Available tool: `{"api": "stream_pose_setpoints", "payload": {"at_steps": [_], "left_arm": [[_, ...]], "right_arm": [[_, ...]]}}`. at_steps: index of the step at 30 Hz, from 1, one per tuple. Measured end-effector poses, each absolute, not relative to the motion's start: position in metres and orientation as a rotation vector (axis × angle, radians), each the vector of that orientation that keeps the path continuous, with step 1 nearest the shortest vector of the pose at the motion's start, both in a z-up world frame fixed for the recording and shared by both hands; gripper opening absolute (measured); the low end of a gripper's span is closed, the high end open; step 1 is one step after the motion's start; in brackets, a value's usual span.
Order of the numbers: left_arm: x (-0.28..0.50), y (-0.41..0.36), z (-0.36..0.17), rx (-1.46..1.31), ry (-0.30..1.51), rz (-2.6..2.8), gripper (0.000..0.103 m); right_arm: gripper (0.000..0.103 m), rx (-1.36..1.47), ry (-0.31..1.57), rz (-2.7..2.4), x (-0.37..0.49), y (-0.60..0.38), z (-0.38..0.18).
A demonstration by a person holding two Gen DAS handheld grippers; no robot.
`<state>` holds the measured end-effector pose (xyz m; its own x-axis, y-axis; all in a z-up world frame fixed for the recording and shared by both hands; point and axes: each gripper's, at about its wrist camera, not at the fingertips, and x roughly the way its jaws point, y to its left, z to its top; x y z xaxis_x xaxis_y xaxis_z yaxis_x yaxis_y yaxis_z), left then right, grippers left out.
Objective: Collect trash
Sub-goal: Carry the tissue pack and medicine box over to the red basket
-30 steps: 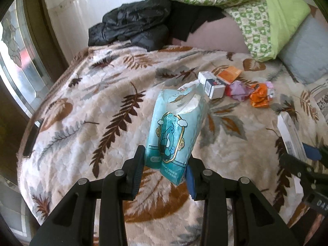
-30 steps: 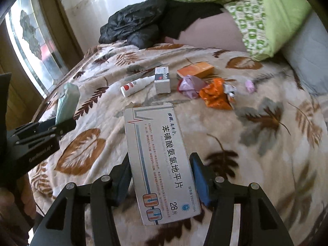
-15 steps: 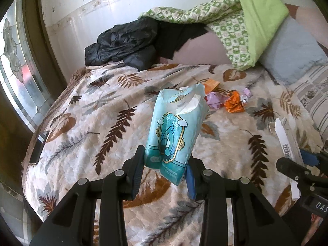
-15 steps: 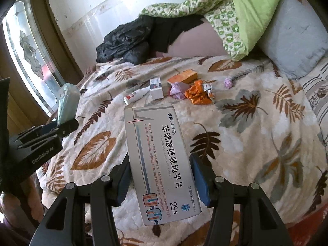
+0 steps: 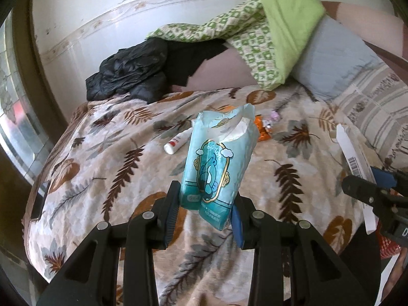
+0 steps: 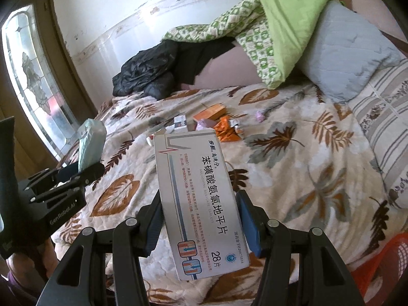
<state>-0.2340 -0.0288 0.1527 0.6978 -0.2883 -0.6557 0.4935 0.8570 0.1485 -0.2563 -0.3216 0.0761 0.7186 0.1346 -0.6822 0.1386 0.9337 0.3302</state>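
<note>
Closest in, both hands are full. The left hand-held gripper (image 5: 204, 204) is clamped on a teal tissue pack (image 5: 216, 168), held upright above the bed (image 5: 107, 158). The right hand-held gripper (image 6: 199, 219) is squeezing a white pill box (image 6: 201, 204) by its long sides, also lifted off the blanket. So that's two bits of trash picked up but not dumped anywhere yet, as far as I can tell.

Down at the bottom right corner of the right wrist view there's something orange and mesh-like (image 6: 382, 260). Could be a bin or basket, but too little of it shows to be sure.

Further out on the bed there's still a little pile to deal with: a small white tube (image 5: 177, 141), a small white box (image 6: 179, 122), an orange box (image 6: 210, 111), a purple wrapper (image 6: 204, 125), a crumpled orange wrapper (image 6: 227, 131), and a tiny pink scrap (image 6: 260, 116) sitting a bit apart to the right.

Way at the back, a black jacket (image 6: 145, 76), a green quilt (image 6: 267, 20) and a grey pillow (image 6: 346, 58), which I'd guess aren't trash.

My read: maybe a quarter done. Drop these two, then come back for the cluster.
</note>
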Motion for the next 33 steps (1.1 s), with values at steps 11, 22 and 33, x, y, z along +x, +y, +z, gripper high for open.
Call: {"api": "stream_pose_setpoints", "payload": {"at_steps": [11, 22, 33], "left_arm": [[-0.254, -0.060, 0.149, 0.382, 0.658, -0.536, 0.035], [-0.270, -0.102, 0.146, 0.429, 0.647, -0.646, 0.035], [-0.299, -0.159, 0.141, 0.515, 0.616, -0.782, 0.035]], "right_arm": [[0.058, 0.420, 0.751, -0.059, -0.278, -0.347, 0.079], [0.058, 0.461, 0.754, -0.139, -0.301, -0.377, 0.071], [0.058, 0.531, 0.759, -0.296, -0.349, -0.430, 0.061]]}}
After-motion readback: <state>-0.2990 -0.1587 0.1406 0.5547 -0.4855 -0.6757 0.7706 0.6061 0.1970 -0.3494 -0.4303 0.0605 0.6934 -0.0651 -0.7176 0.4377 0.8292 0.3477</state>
